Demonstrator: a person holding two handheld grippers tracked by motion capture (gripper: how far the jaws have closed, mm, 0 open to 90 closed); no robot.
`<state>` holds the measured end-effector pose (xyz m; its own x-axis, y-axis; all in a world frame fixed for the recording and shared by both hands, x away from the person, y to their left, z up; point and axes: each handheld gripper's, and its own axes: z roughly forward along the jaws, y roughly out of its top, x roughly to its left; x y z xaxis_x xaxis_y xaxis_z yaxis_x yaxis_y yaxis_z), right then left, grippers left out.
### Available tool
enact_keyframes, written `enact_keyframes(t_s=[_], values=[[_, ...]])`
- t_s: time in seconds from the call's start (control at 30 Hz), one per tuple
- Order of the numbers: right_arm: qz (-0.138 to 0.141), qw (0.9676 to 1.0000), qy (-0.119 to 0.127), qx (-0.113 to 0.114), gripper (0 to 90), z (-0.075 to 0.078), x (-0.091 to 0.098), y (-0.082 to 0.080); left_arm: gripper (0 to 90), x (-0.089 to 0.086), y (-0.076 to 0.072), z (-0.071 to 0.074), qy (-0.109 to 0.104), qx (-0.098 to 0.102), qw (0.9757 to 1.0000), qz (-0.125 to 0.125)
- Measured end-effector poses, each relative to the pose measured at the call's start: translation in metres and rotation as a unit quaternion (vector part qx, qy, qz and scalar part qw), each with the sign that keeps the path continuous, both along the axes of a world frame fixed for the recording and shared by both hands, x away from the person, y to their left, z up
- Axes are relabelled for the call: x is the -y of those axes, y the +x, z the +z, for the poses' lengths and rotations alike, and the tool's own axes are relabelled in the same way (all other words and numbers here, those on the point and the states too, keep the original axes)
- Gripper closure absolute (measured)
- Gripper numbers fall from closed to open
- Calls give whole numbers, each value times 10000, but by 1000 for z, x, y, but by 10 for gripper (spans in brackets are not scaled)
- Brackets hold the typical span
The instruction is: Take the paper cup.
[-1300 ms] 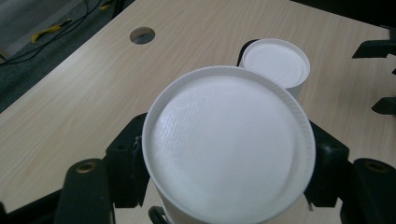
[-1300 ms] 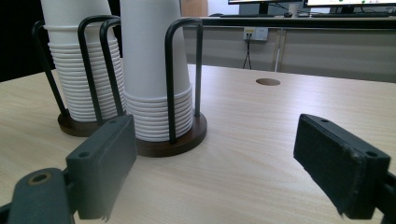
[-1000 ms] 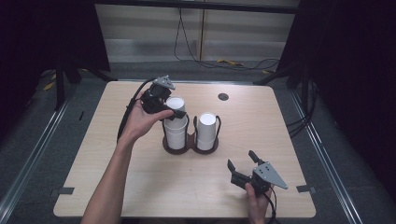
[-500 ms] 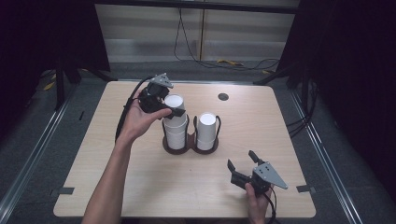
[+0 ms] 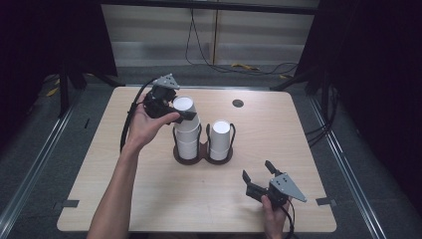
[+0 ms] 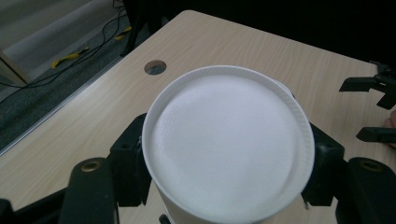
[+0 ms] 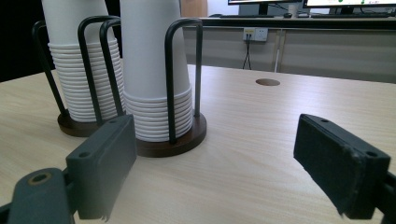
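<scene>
A: See the left gripper? Its jaws have just been closing, and now they sit pressed on either side of the top cup of the left stack. From the left gripper view the pads bite the white wall just under the cup's upturned base.

B: So the cup is clamped but not free. It's tilted a little over the rest of the stack, and the stack sits inside the wire holder near the middle of the table.

A: That's my worry. Paper cups nest tightly. If the pull goes straight up, I'd guess 2 or 3 cups could come away together, stuck by friction.

B: Or the whole holder lifts. Nothing is bracing it. The right gripper rests low at the near right of the table, jaws wide apart with nothing between them, well clear of the second stack.

A: The squeeze itself is another risk. A thin cup wall can buckle, and then the grip slips off the tapered side.

B: And that tilt: if it's dragged sideways, the rim could catch on the black wire loops and tip both stacks.

A: There's also a round hole in the tabletop beyond. Harmless, I'd say, unless a dropped cup rolls that way.
</scene>
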<state>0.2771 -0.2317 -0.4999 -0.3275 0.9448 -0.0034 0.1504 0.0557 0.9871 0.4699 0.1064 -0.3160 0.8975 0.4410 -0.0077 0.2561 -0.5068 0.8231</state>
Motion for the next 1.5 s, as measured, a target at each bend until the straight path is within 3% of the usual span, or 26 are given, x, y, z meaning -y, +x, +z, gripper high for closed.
enact_keyframes(t_s=[0.13,0.33,0.47,0.57,0.73,1.0,1.5], values=[[0,10000,5,-6,131,0,0,0,330,-3,-1,1,-149,-58,9998,-79],[-1,10000,2,-6,131,0,0,0,330,-7,-6,6,-198,135,9997,-50],[-4,10000,11,-2,131,0,0,0,330,-13,-12,7,-478,184,9987,-24],[1,10000,-1,-4,131,0,0,0,330,-14,-16,8,-468,299,9985,-14],[-1,10000,9,-15,131,0,0,0,329,-18,-19,7,-728,312,9968,88],[15,10000,1,-17,131,0,0,0,329,-25,-24,6,-952,324,9949,116],[9,10000,1,-15,132,0,0,0,329,-38,-43,11,-1224,621,9902,241]])
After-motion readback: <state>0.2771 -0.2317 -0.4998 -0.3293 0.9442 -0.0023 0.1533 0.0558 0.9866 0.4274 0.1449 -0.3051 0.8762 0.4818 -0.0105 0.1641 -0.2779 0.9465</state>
